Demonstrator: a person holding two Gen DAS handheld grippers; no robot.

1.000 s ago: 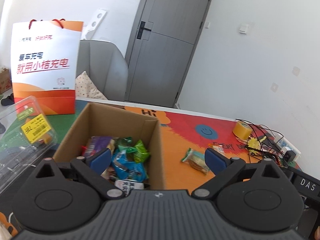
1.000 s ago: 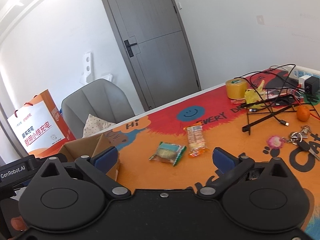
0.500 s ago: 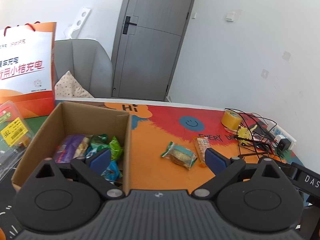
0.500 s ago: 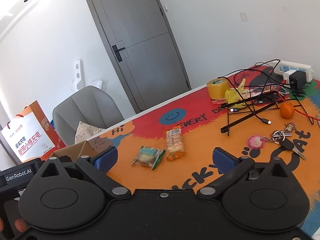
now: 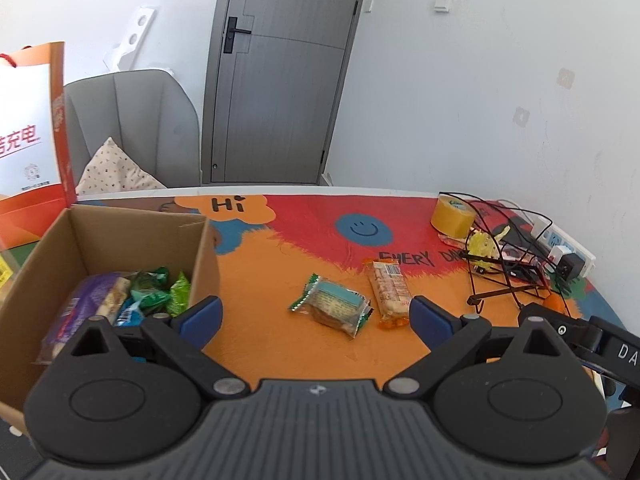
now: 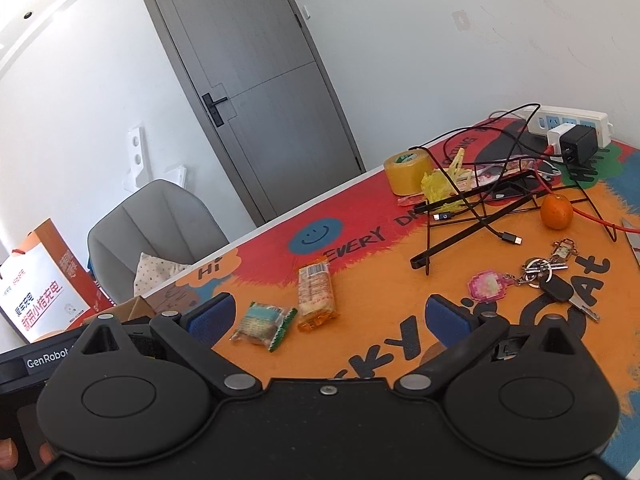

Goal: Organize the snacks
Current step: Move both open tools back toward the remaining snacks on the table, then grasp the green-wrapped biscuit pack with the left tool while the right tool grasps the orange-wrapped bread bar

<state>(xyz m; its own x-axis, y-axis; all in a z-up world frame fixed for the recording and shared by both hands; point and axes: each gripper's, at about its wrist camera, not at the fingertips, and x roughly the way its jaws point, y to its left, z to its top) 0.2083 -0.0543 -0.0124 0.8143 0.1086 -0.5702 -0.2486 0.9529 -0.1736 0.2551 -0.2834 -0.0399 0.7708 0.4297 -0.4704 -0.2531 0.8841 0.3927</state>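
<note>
Claws [image 5: 315, 318] have swung rightward from box [image 5: 120, 236] toward snacks [image 5: 332, 311].

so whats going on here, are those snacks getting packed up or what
A person holds tongs in each hand and is sorting snacks into the cardboard box, which already holds several packets. Both the left tongs and the right tongs are open and empty. Two snacks lie on the mat outside the box: a green-edged packet and an orange-wrapped bar.
</note>
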